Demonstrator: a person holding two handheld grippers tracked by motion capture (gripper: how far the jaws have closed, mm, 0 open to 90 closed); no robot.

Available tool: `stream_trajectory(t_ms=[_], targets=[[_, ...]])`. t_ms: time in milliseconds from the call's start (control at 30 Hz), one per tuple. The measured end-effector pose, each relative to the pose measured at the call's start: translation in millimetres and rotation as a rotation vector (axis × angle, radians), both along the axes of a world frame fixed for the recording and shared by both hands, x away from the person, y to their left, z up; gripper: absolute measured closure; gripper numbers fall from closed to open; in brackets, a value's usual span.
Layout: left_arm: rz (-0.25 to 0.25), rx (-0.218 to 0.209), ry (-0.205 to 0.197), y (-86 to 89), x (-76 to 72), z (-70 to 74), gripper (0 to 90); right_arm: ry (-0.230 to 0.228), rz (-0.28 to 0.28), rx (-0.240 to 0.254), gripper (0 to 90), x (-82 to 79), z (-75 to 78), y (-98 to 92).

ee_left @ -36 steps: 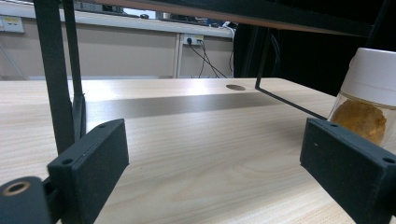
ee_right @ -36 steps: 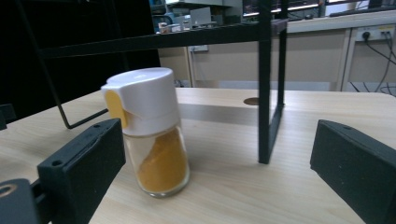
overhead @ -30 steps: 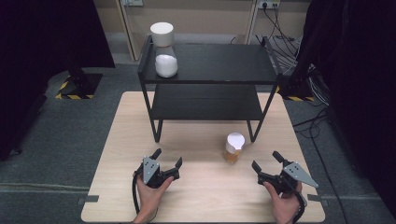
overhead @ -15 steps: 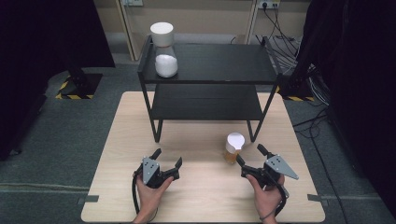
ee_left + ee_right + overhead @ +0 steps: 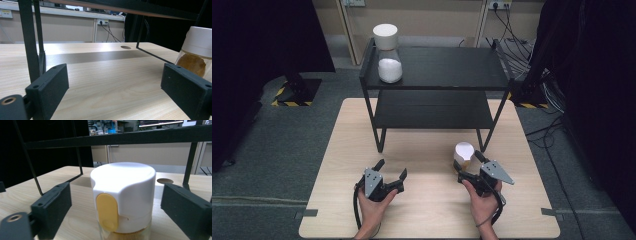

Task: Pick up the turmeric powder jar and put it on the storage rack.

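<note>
The left gripper [image 5: 388,175] rests on the desk [image 5: 332,150] with its jaws spread open and empty, well apart from the jar [image 5: 463,156]. The jar stands upright on the desk in front of the rack [image 5: 437,87], near its right front leg, directly ahead of the right gripper [image 5: 466,164], the nearer one, whose open jaws flank it without touching. It is a clear jar with brown contents and a white cap [image 5: 123,192] with a yellow tab [image 5: 107,211].

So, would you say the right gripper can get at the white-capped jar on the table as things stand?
Probably yes: the right gripper is open, its jaws stand either side of the jar, and nothing lies between them.
</note>
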State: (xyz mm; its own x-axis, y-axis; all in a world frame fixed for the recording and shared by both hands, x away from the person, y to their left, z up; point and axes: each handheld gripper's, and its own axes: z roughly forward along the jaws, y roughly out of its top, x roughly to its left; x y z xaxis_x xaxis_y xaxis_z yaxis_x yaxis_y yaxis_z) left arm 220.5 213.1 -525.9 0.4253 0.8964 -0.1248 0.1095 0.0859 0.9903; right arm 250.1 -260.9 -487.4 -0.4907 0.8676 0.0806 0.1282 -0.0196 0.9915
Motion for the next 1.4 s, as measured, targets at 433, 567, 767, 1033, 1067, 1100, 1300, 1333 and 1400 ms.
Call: stream_trajectory(t_ms=[433,567,767,1033,1067,1100,1300,1333,1400], targets=[[-0.001,0.0,0.0,0.2,0.2,0.0,7.0,-0.001,-0.014,-0.006,26.7,12.2,-5.0,2.0],[-0.001,-0.001,0.001,0.3,0.3,0.1,7.0,-0.015,-0.015,-0.003,29.0,11.3,-8.6,3.1],[-0.002,-0.001,0.001,0.4,0.4,0.1,7.0,-0.027,-0.018,-0.016,29.9,10.5,-8.5,3.6],[-0.003,0.0,0.001,0.4,0.4,0.1,7.0,-0.022,-0.022,-0.044,30.6,8.9,0.5,1.1],[-0.003,0.0,0.001,0.3,0.4,0.1,7.0,-0.023,-0.021,-0.049,30.6,8.5,1.1,1.2],[-0.003,0.0,0.001,0.3,0.4,0.2,7.0,-0.023,-0.019,-0.052,30.7,8.1,1.5,1.4],[-0.003,-0.001,0.001,0.4,0.5,0.2,7.0,-0.025,-0.009,-0.045,30.7,8.5,4.1,0.7],[-0.003,0.0,0.001,0.5,0.5,0.2,7.0,-0.028,-0.007,-0.041,30.8,8.1,5.2,0.6],[-0.003,0.0,0.002,0.5,0.6,0.3,7.0,-0.035,-0.003,-0.04,30.7,7.7,8.7,0.2]])
